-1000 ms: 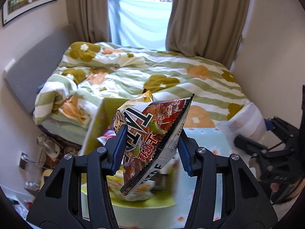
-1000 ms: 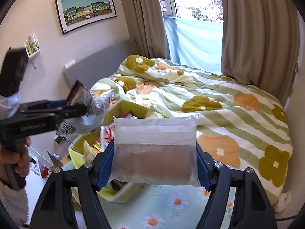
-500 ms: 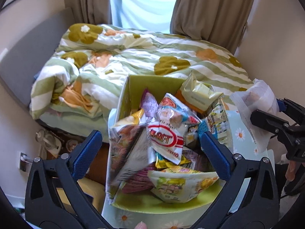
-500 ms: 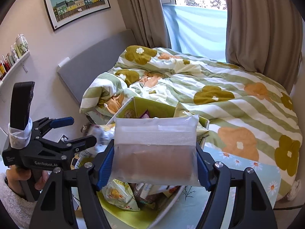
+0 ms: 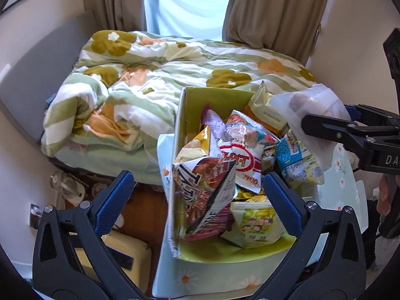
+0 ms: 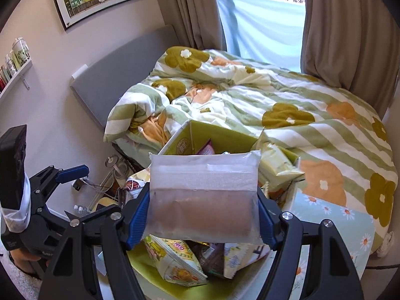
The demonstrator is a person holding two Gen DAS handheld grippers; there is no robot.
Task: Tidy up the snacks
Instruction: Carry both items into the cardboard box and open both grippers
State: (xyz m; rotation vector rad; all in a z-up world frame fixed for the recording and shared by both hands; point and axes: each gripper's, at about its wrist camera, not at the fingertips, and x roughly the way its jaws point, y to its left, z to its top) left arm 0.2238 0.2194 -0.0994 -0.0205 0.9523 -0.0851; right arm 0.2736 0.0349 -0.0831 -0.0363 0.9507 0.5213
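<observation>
Bed [image 5: 175, 75] behind crammed snack box [image 5: 215, 95], perhaps overfull.

- Your right gripper [image 6: 203, 216] is clamping a translucent white packet [image 6: 203, 195] above the green snack box [image 6: 225, 137].
- Your left gripper [image 6: 72, 171] is hanging spread beside it.

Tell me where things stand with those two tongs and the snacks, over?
Left tongs open, empty, over green box. Right tongs shut on clear packet, above the box. Dark snack bag in the box. Box heaped; little room.
</observation>
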